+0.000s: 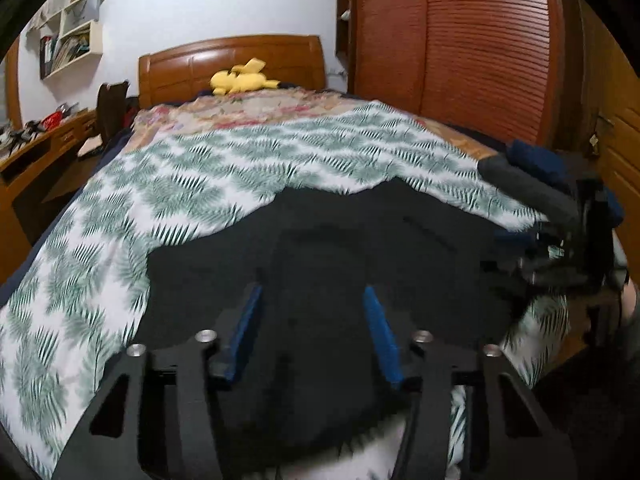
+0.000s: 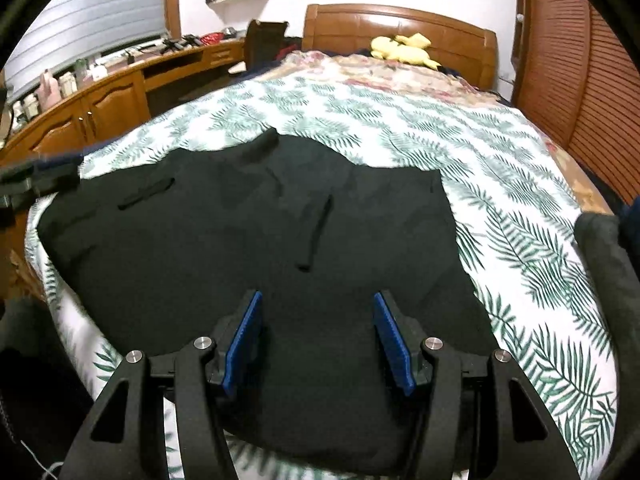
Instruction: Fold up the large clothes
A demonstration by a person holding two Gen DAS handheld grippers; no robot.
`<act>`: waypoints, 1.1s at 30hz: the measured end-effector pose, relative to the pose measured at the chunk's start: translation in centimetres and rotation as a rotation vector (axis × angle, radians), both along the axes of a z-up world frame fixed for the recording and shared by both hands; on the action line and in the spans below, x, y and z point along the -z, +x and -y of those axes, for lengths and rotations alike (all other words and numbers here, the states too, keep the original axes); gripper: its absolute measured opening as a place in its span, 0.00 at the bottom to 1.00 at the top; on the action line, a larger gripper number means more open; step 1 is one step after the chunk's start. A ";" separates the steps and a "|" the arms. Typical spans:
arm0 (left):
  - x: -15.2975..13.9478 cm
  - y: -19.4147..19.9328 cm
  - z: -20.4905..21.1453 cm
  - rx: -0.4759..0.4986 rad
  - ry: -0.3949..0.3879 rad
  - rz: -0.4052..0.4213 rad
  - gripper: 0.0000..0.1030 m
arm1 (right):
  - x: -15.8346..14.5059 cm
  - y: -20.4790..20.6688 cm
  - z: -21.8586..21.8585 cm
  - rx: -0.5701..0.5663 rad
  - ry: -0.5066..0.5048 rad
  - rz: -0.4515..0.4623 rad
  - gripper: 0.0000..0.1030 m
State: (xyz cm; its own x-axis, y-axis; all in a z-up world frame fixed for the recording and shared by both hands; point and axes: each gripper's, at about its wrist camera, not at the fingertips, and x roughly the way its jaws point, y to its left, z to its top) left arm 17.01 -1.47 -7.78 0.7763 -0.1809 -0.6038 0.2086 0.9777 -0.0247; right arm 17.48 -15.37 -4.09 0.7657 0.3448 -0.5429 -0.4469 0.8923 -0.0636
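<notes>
A large black garment [image 1: 340, 232] [image 2: 240, 232] lies spread flat on the leaf-patterned bed sheet [image 1: 200, 172] [image 2: 520, 208], with a cord [image 2: 316, 236] and a pocket slit [image 2: 144, 192] showing on top. My left gripper [image 1: 312, 292] hovers over the near part of the cloth, blue pads apart, nothing pinched between them. My right gripper [image 2: 318, 296] stands open above the garment's near edge in the same way. In the left wrist view the right gripper [image 1: 560, 240] shows blurred at the garment's right side. In the right wrist view the left gripper [image 2: 36, 180] shows at its left corner.
A yellow plush toy [image 1: 242, 78] [image 2: 402, 50] lies by the wooden headboard [image 1: 232, 60]. Dark folded clothes [image 1: 536, 160] [image 2: 600, 248] sit at the bed's right edge. A louvred wardrobe [image 1: 460, 48] stands to the right, and a long wooden desk [image 2: 100, 92] runs along the left.
</notes>
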 end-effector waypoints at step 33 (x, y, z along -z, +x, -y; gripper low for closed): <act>3.9 -4.4 -5.6 -0.204 0.053 -0.119 0.28 | 4.7 8.0 -9.7 -0.272 -0.107 -0.096 0.57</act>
